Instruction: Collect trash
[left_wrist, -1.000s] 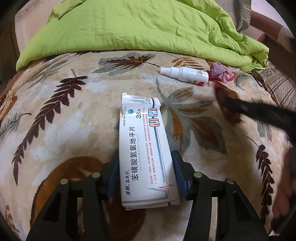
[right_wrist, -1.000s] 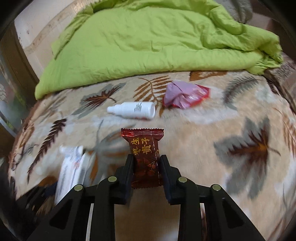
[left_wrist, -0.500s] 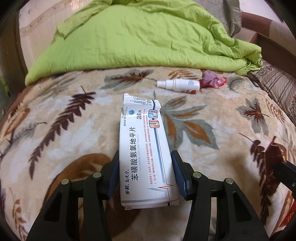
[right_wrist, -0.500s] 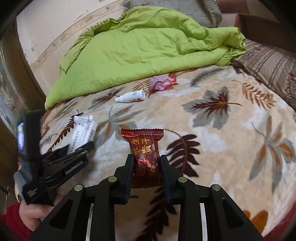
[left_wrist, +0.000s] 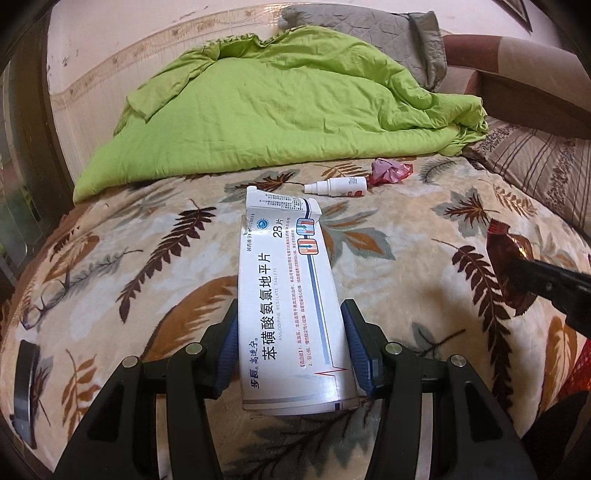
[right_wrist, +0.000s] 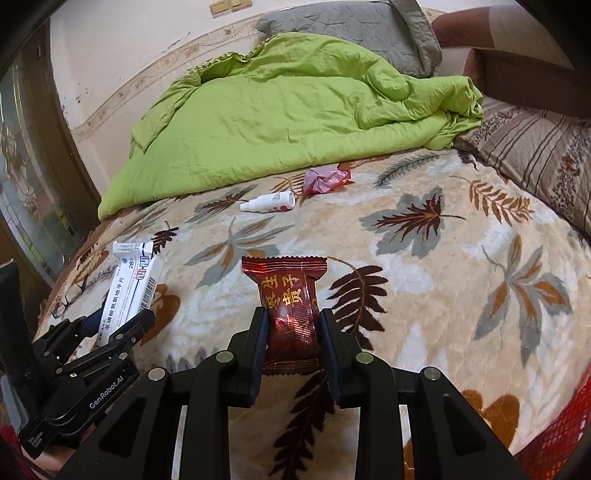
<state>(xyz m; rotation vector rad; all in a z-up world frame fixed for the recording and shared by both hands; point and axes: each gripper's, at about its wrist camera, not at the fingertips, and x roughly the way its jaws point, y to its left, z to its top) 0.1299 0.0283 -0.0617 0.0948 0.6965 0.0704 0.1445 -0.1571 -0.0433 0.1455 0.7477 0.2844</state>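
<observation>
Leaf-patterned blanket covers a bed, green quilt (left_wrist: 280, 110) behind. Both grippers have drawn back from the bed over the last second. The left gripper (left_wrist: 291, 350) is clamped on a white medicine box (left_wrist: 288, 295); the right gripper (right_wrist: 291, 339) pinches a dark red candy wrapper (right_wrist: 290, 306). A spray bottle (right_wrist: 267, 202) and pink wrapper (right_wrist: 325, 180) remain on the blanket, likely next.

A bed with a leaf-patterned blanket (right_wrist: 424, 266), green quilt (right_wrist: 280, 122) and grey pillow (right_wrist: 354, 33); pale, possibly stained wall (left_wrist: 122, 44).
</observation>
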